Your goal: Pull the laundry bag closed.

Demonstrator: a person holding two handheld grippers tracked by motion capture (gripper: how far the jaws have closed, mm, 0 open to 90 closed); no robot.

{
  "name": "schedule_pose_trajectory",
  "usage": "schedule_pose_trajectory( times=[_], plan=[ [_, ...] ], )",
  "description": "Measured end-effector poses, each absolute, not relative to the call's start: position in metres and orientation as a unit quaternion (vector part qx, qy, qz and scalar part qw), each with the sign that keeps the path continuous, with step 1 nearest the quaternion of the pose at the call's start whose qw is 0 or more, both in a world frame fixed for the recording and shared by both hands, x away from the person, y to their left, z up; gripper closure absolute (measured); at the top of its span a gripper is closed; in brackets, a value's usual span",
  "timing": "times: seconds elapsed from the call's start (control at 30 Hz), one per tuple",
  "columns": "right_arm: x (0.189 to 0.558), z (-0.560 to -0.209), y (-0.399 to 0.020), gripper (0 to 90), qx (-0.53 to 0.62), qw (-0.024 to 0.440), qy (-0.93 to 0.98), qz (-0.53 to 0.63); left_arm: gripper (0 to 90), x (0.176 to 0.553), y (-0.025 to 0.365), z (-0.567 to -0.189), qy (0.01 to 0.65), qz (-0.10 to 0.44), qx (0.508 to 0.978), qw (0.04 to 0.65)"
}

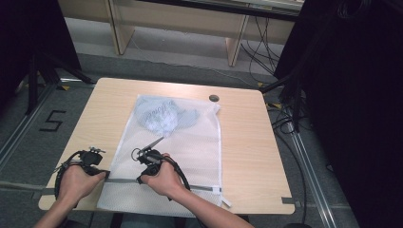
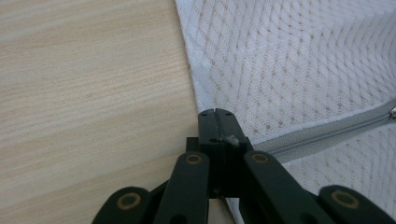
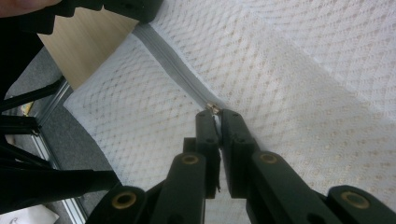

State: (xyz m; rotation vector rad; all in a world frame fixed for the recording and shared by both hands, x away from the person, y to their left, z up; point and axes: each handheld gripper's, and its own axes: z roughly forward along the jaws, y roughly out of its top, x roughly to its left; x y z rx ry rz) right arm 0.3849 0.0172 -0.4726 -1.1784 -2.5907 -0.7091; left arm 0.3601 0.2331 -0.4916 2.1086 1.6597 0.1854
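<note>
The left hand-held gripper [image 2: 215, 112] is closed on the mesh bag [image 1: 190, 142] edge. The right hand-held gripper [image 3: 218, 113], closed, seems to pinch the zipper pull [image 3: 212, 108]; next, slide it along the zipper [image 2: 322, 133].

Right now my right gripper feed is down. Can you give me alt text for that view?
The right gripper is shut on the zipper pull of a white mesh laundry bag, whose grey zipper runs up and left from the jaws. The bag lies on a wooden table, with the left gripper at the zipper's far end.
</note>
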Motion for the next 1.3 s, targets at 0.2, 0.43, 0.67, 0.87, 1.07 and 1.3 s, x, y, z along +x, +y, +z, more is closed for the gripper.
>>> schedule_pose_trajectory(
  times=[0.2, 0.43, 0.67, 0.87, 1.07, 1.3],
  plan=[
    [0.385, -0.471, 0.015, 87.1, -0.405, 0.105, -0.878, -0.235, 89.8, 0.36, 0.233, -0.491, 0.601, 0.066, 0.764, 0.224],
    [0.386, -0.471, 0.013, 87.1, -0.4, 0.103, -0.88, -0.234, 89.8, 0.362, 0.235, -0.491, 0.586, 0.076, 0.776, 0.221],
    [0.385, -0.47, 0.012, 87.1, -0.406, 0.104, -0.878, -0.232, 89.8, 0.361, 0.235, -0.491, 0.587, 0.074, 0.775, 0.22],
    [0.385, -0.469, 0.01, 87.1, -0.407, 0.101, -0.879, -0.227, 89.8, 0.361, 0.234, -0.491, 0.596, 0.07, 0.769, 0.223],
    [0.387, -0.469, 0.007, 87.1, -0.392, 0.096, -0.884, -0.235, 89.8, 0.36, 0.233, -0.492, 0.601, 0.066, 0.764, 0.226],
    [0.385, -0.469, 0.005, 87.2, -0.402, 0.1, -0.88, -0.231, 89.8, 0.361, 0.234, -0.491, 0.593, 0.072, 0.771, 0.221]
  ],
)
